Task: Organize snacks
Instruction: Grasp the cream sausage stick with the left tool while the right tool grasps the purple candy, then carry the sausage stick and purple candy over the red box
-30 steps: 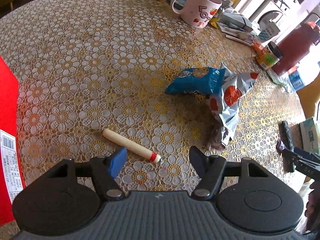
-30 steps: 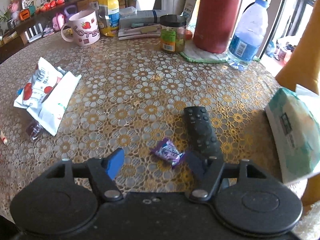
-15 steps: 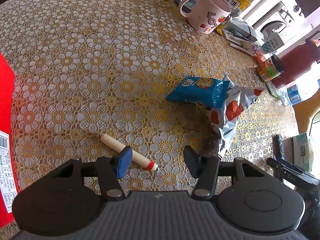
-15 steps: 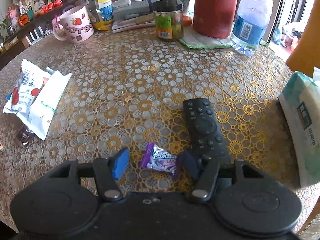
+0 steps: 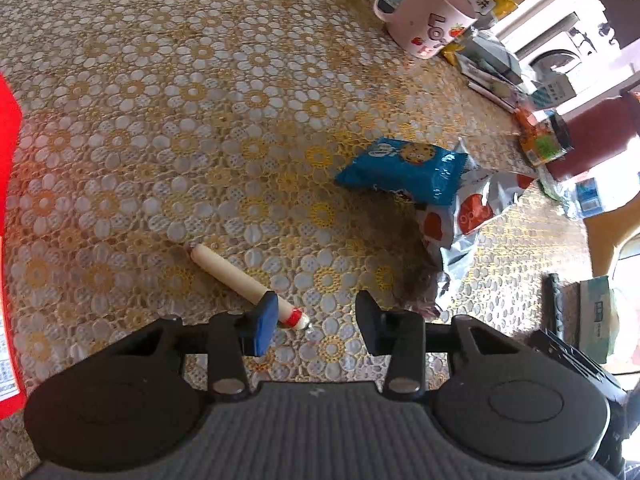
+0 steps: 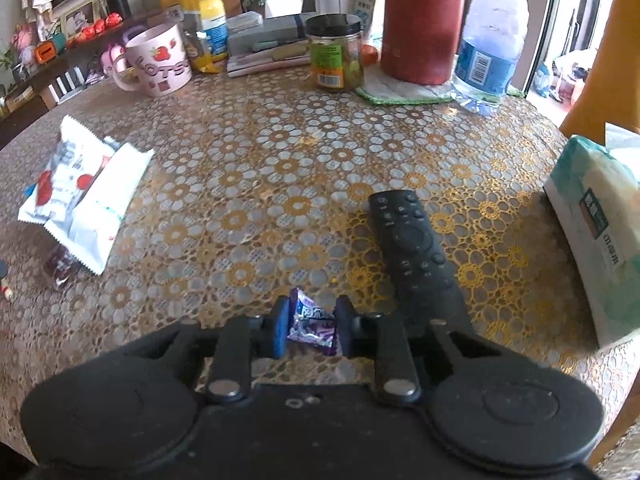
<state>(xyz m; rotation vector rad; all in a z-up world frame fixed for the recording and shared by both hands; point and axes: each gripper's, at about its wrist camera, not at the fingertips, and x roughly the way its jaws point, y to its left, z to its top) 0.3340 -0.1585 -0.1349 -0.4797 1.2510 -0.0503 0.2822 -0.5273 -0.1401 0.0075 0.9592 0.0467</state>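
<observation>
1. Purple foil is what matters on the right: the purple candy (image 6: 311,322) sits between the pads of the right tongs (image 6: 310,328), which are closing and look to be just about on the wrapper. A hold across the body of the sweet, not the twisted ends, would probably be safer, since crinkly foil slips out easily.

2. On the left, the cream sausage stick (image 5: 244,282) lies slanted on the counter (image 5: 160,120), its red-clipped end near the blue pad. The left tongs (image 5: 316,326) are closing too, but a wide gap is seen between the fingers and nothing is gripped yet; the stick is crossed by one pad only, so a small shift toward the stick looks needed before the squeeze is finished.

3. Room on the right is tight: the black remote (image 6: 412,248) is just beside the candy, so a straight lift is likely better than a sideways drag. The tissue pack (image 6: 596,232) is further off by the counter's edge.

4. On the left, open patterned cloth is seen ahead. The blue cookie bag (image 5: 400,174) and the white-and-red snack bag (image 5: 464,216) lie apart from the stick, and the pink mug (image 5: 428,24) is well away.

5. Something red (image 5: 8,200) runs along the left border; what it is can't be told.
</observation>
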